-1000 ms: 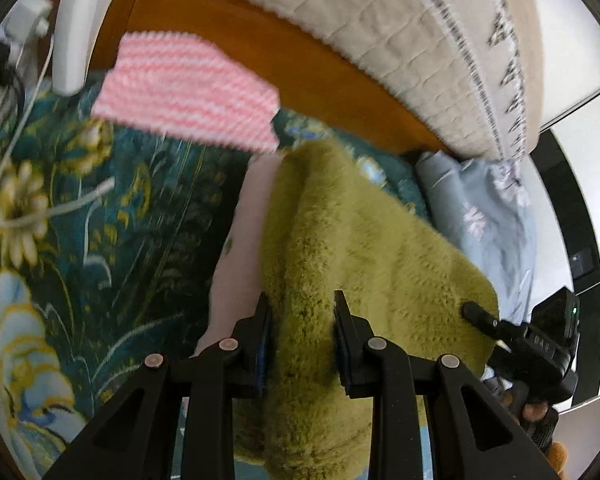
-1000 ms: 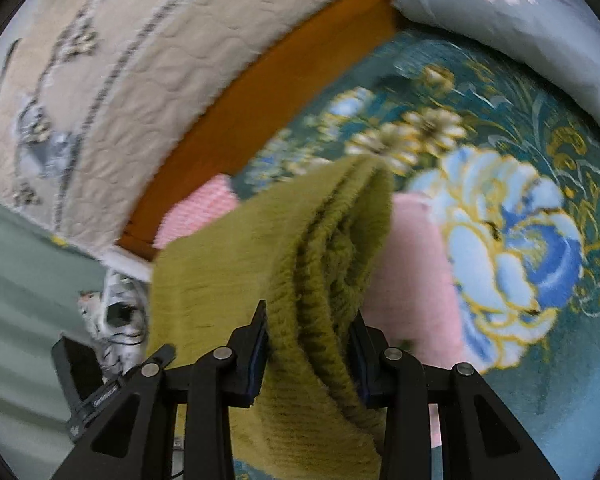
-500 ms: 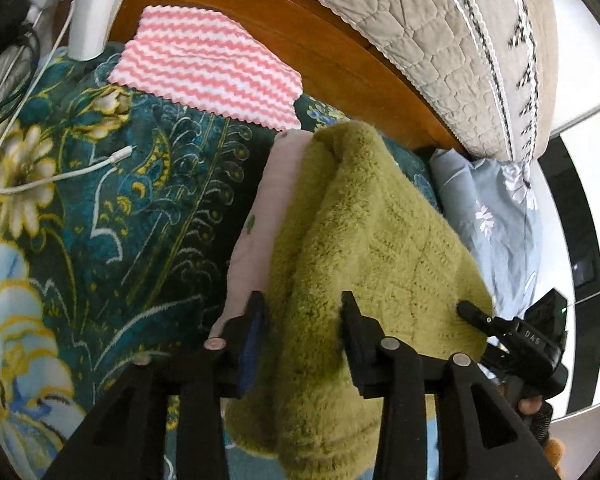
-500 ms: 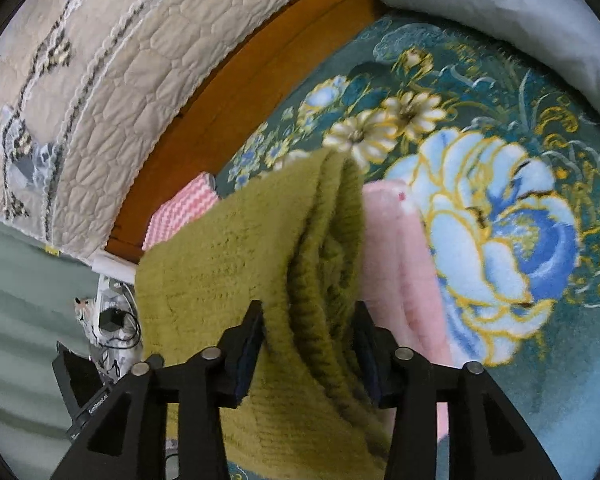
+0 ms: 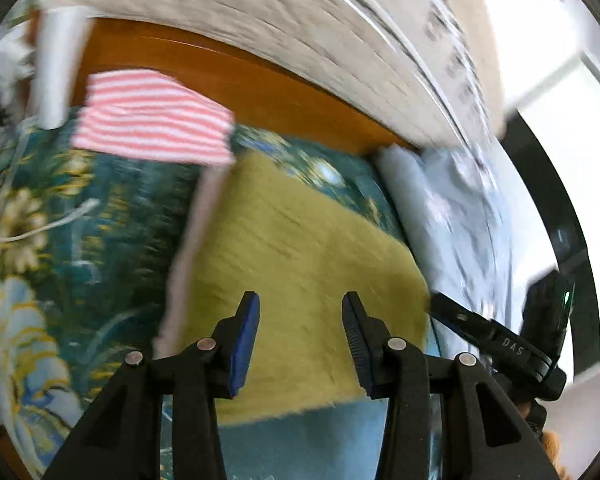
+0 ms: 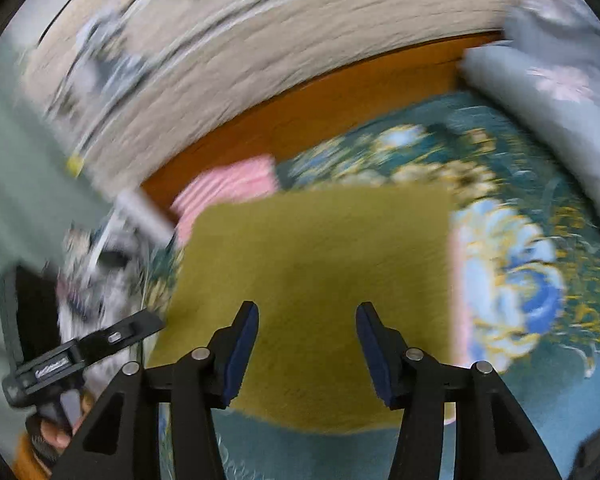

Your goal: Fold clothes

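Observation:
A folded olive-green fuzzy sweater (image 5: 300, 264) lies flat on top of a pale pink garment (image 5: 188, 248) on the floral bedspread. It also shows in the right wrist view (image 6: 316, 272), with the pink garment's edge (image 6: 458, 300) peeking out at its right. My left gripper (image 5: 300, 320) is open and empty above the sweater's near edge. My right gripper (image 6: 306, 332) is open and empty above the same sweater. Both views are motion-blurred.
A folded pink-and-white striped garment (image 5: 152, 120) lies by the wooden bed frame (image 5: 260, 84). A light blue floral pillow (image 5: 452, 216) lies to the right. A white cable (image 5: 44, 224) crosses the teal bedspread (image 5: 80, 220). A quilted headboard (image 6: 260, 40) stands behind.
Both grippers have opened and let go of the green sweater. It now lies flat on the pink garment. Both grippers have pulled back slightly.

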A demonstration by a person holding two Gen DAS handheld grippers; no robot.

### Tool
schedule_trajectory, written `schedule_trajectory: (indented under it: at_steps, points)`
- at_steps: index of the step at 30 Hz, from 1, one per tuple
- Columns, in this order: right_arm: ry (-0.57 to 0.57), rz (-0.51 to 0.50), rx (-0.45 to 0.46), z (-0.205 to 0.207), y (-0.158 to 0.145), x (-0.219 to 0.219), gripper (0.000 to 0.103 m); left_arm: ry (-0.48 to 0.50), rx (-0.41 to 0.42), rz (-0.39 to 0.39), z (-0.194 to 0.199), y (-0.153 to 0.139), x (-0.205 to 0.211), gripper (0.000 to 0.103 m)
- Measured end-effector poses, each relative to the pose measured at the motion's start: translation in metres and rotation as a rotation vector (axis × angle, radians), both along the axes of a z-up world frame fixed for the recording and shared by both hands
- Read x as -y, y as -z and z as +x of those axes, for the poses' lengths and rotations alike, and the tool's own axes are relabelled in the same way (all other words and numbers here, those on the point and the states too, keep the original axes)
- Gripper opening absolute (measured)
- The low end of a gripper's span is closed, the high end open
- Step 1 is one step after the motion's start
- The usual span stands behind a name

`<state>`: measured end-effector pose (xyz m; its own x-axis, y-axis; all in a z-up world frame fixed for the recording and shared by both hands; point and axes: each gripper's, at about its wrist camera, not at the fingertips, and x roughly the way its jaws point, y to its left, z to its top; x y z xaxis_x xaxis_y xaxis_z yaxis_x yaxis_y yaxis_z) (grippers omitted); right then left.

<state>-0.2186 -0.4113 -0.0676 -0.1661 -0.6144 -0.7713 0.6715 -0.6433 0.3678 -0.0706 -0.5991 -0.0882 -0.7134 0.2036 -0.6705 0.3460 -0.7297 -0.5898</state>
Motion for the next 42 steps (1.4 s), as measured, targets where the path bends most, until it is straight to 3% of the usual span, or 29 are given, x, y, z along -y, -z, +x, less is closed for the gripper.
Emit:
schedule_trajectory:
  at_steps: [4,8,16,24,28,32,37,42]
  points:
    - [0.032,0.091,-0.05,-0.005,0.016,-0.001,0.055,0.032,0.069,-0.041,0.001,0.02,-0.006,0.044]
    - [0.104,0.068,0.035,-0.021,0.031,-0.012,0.055,0.046,0.084,-0.029,0.004,0.034,0.001,0.044]
    - [0.169,0.064,0.096,-0.034,0.059,-0.011,0.055,0.053,0.095,-0.017,0.001,0.056,0.005,0.044]
    - [0.183,0.104,0.088,-0.035,0.065,-0.005,0.055,0.05,0.135,-0.052,-0.006,0.057,0.002,0.044]
    - [0.205,0.059,0.097,-0.024,0.049,-0.019,0.055,0.041,0.167,-0.099,-0.003,0.049,-0.009,0.044]
    - [0.2,0.046,0.095,-0.008,0.041,-0.039,0.055,0.047,0.145,-0.122,0.011,0.039,-0.025,0.044]
    - [0.232,0.04,0.161,0.011,0.051,-0.067,0.055,0.056,0.132,-0.099,0.026,0.032,-0.045,0.044]
    - [0.226,0.082,0.181,0.032,0.063,-0.076,0.055,0.083,0.189,-0.112,0.035,0.04,-0.073,0.045]
